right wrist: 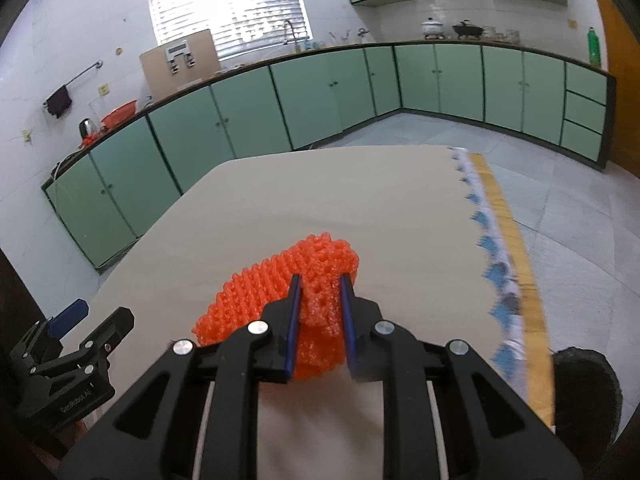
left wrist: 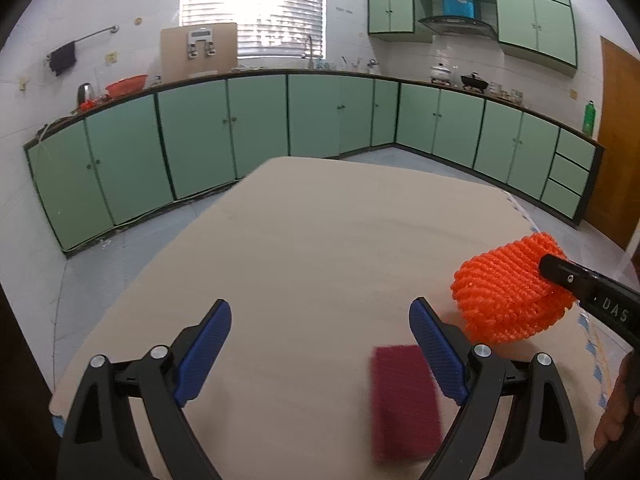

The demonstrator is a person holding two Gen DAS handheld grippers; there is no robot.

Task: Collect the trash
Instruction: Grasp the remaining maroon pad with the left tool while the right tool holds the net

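My right gripper (right wrist: 320,284) is shut on an orange foam fruit net (right wrist: 280,284) and holds it above the beige table (right wrist: 320,200). The net also shows in the left wrist view (left wrist: 508,292), at the right, with the right gripper's black finger across it. My left gripper (left wrist: 320,312) is open and empty above the table. A dark red scouring pad (left wrist: 404,400) lies flat on the table (left wrist: 300,240) just inside the left gripper's right finger (left wrist: 436,348), blurred. The left gripper shows at the lower left of the right wrist view (right wrist: 84,320).
Green kitchen cabinets (left wrist: 260,128) run along the far walls beyond the table. The table's right edge has a blue-and-white patterned cloth border (right wrist: 496,264) and a yellow strip. A dark round object (right wrist: 584,392) sits below that edge at the right.
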